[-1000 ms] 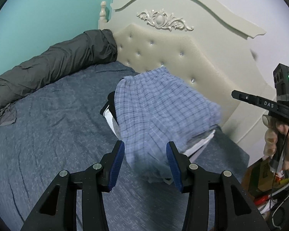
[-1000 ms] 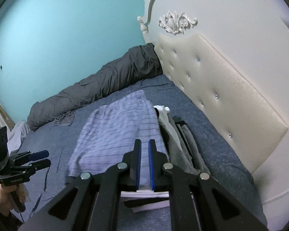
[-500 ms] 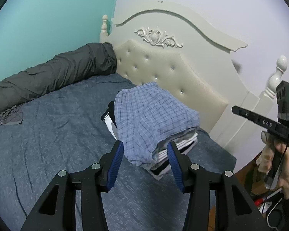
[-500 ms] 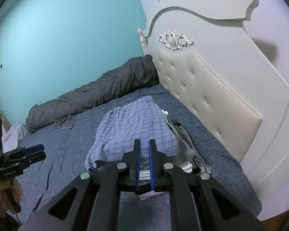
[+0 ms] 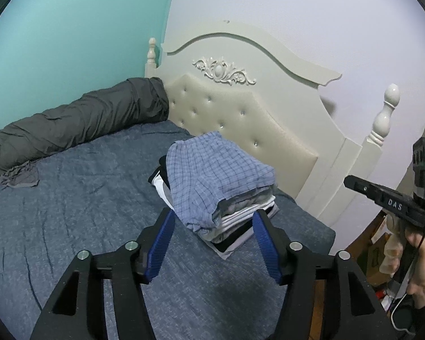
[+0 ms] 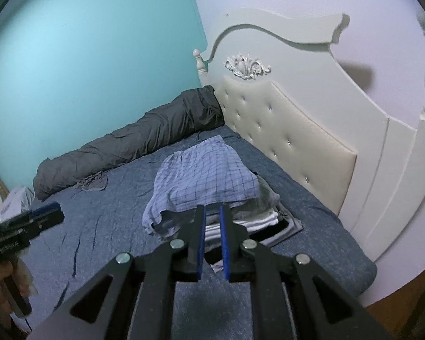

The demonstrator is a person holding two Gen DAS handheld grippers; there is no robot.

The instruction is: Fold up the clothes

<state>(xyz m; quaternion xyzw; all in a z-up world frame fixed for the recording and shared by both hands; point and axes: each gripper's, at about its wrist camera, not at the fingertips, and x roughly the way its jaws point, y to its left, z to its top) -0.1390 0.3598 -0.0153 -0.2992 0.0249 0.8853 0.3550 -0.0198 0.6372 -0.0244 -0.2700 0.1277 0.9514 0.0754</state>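
Observation:
A folded blue plaid garment (image 5: 212,172) lies on top of a stack of folded clothes (image 5: 240,221) on the blue bed, near the headboard. It also shows in the right wrist view (image 6: 204,178), over the stack (image 6: 257,218). My left gripper (image 5: 212,226) is open and empty, held back from the stack and above the bed. My right gripper (image 6: 212,218) is nearly shut with a narrow gap between the pads, holding nothing, also back from the stack. The right gripper shows in the left wrist view (image 5: 382,195), off the bed's corner.
A long dark grey bolster (image 5: 70,121) lies along the teal wall. A small crumpled grey garment (image 5: 19,175) sits beside it on the blue bedspread (image 5: 70,212). The cream tufted headboard (image 5: 240,113) stands behind the stack. Clutter lies on the floor at the right (image 5: 382,243).
Both grippers have pulled back and up from the stack. The plaid garment, in motion a second ago, now lies still on top of the stack.

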